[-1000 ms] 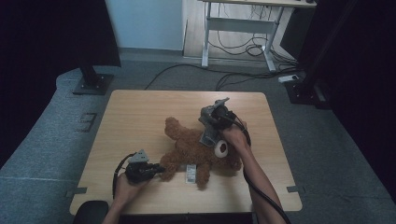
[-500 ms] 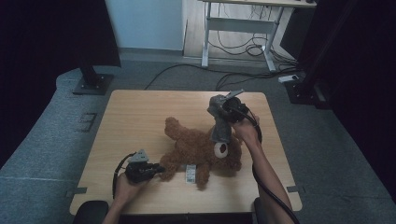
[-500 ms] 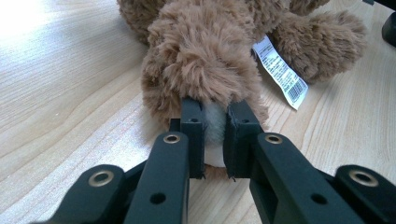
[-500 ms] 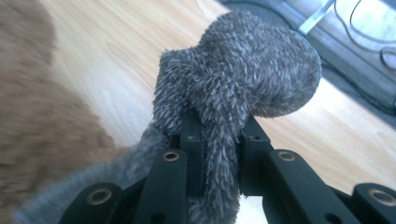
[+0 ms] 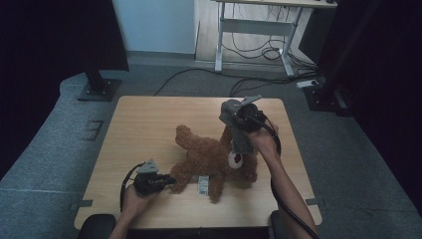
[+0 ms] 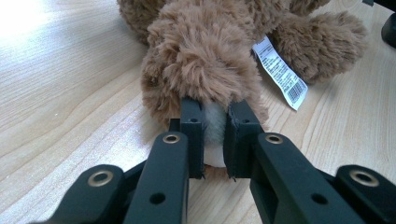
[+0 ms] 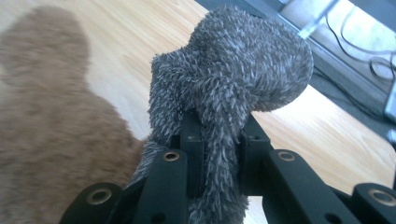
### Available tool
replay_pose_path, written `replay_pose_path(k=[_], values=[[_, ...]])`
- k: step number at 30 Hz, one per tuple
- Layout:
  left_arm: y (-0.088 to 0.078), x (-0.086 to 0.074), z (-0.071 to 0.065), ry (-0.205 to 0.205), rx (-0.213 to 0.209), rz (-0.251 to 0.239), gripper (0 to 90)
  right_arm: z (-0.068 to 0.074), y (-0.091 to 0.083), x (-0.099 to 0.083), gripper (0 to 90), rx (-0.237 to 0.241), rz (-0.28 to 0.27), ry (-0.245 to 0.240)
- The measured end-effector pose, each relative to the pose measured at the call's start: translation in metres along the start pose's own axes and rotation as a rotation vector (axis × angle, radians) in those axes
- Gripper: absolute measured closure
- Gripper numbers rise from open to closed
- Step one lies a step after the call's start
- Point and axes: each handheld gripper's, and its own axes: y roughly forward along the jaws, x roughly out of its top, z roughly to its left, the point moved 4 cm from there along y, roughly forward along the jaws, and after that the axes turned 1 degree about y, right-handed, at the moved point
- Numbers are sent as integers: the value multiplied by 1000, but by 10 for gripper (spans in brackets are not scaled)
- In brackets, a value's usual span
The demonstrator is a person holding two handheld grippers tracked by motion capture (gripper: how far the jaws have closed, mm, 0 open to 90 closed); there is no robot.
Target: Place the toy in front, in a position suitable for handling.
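A brown teddy bear [image 5: 214, 159] is seen lying on the wooden table [image 5: 149, 124], slightly right of centre, with its limbs spread and its head toward the right gripper [image 5: 238, 130]. A white label [image 5: 202, 185] is attached near its lower body and lies flat on the tabletop.

The left gripper [image 5: 166, 181] is held low at the near left part of the table. In the left gripper view its jaws are closed tightly on the bear's paw [image 6: 205, 88], with a pale patch of the paw pinched between the pads; the label [image 6: 280, 72] is seen just beside, to the right.

The right gripper is held above the bear's head. In the right gripper view a grey fuzzy cloth [image 7: 233, 84] is clamped between the nearly closed jaws, its upper part bulging above the pads. In the high view the cloth [image 5: 242, 142] is seen hanging down to the bear's head.
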Motion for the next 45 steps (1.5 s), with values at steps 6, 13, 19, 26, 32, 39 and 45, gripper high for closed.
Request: replay_pose_path(k=[6, 13, 19, 26, 32, 39, 45], values=[[0, 0, 0, -1, -2, -1, 792, -23, 1, -16, 757, -72, 35, 62], [1, 0, 0, -1, -3, 0, 792, -9, 32, -21, 757, 17, 90, 79], [1, 0, 0, 0, -2, 0, 792, 25, 57, -7, 757, 118, 101, 39], [0, 0, 0, -2, -1, -2, 792, 39, 81, -17, 764, 122, 190, -13], [0, 0, 0, -4, -1, -3, 794, 31, 87, -34, 764, 90, 265, -24], [1, 0, 0, -2, -4, -5, 794, 20, 95, -47, 764, 96, 305, 0], [1, 0, -1, -2, -4, -5, 794, 8, 102, -55, 764, 81, 332, 29]])
